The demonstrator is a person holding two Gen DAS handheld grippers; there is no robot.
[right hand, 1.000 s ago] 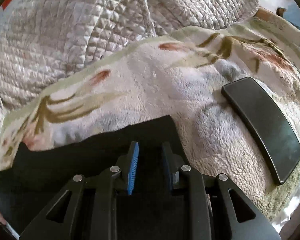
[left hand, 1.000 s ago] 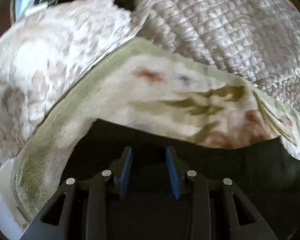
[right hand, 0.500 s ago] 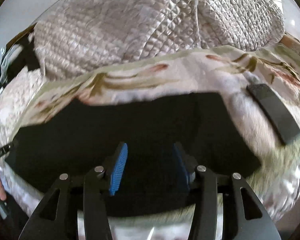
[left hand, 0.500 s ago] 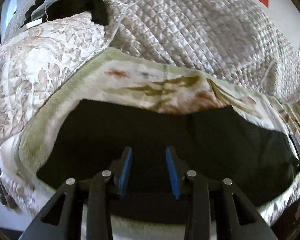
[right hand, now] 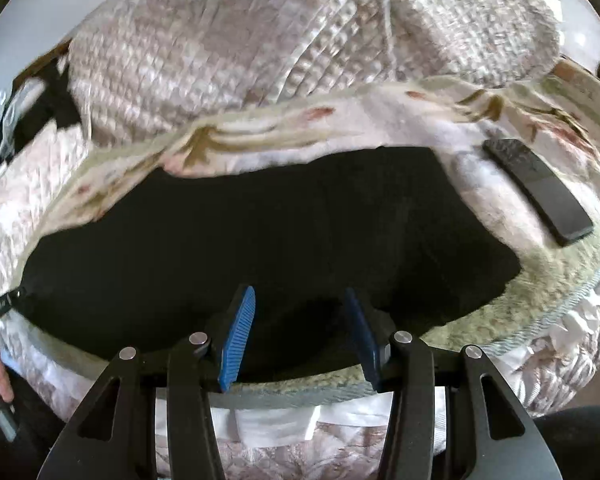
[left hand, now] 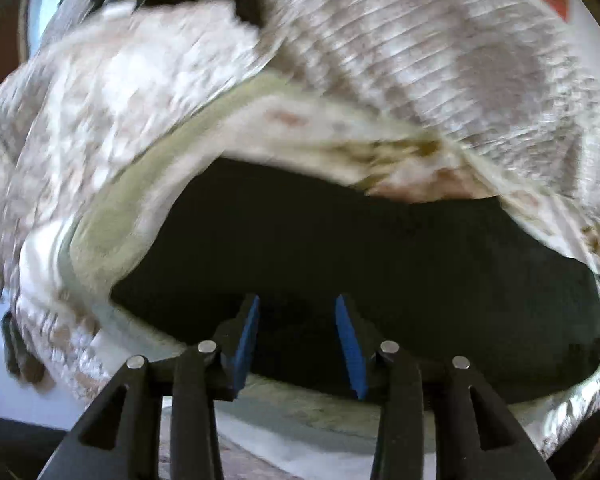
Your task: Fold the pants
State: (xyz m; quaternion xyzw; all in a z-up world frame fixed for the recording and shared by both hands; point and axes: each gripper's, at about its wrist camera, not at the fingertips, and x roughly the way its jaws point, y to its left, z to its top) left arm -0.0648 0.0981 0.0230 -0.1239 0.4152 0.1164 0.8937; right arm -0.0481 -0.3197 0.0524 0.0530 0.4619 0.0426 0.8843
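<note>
- left gripper (left hand: 296, 334): jaws apart, nothing between the blue pads (left hand: 246, 344), hovering at the near edge of the pants (left hand: 340, 264). Risk: left view is motion-blurred, so closing now could miss the hem or pinch the fleece blanket (left hand: 112, 224) under it along with the cloth.
- pants: black, lying flat and spread wide on the floral fleece blanket on the bed, near edge close to the bed's front edge. Seams and leg outline can't be made out in the dark cloth, so judging the fold line is hard; a fold could come out skewed.
- quilted cover (right hand: 260, 40): bunched just behind the blanket. A far fold pushed too deep could run the cloth up against it and rumple it.
- right gripper (right hand: 300, 328): also spread wide and empty, over the near edge of the pants. Risk: if the two grippers grab at uneven heights, the cloth drags and bunches.
- phone-like dark slab (right hand: 536, 190): lies on the blanket just right of the pants, apart from them. Tugging the blanket or sweeping cloth rightward could knock it off the bed.
</note>
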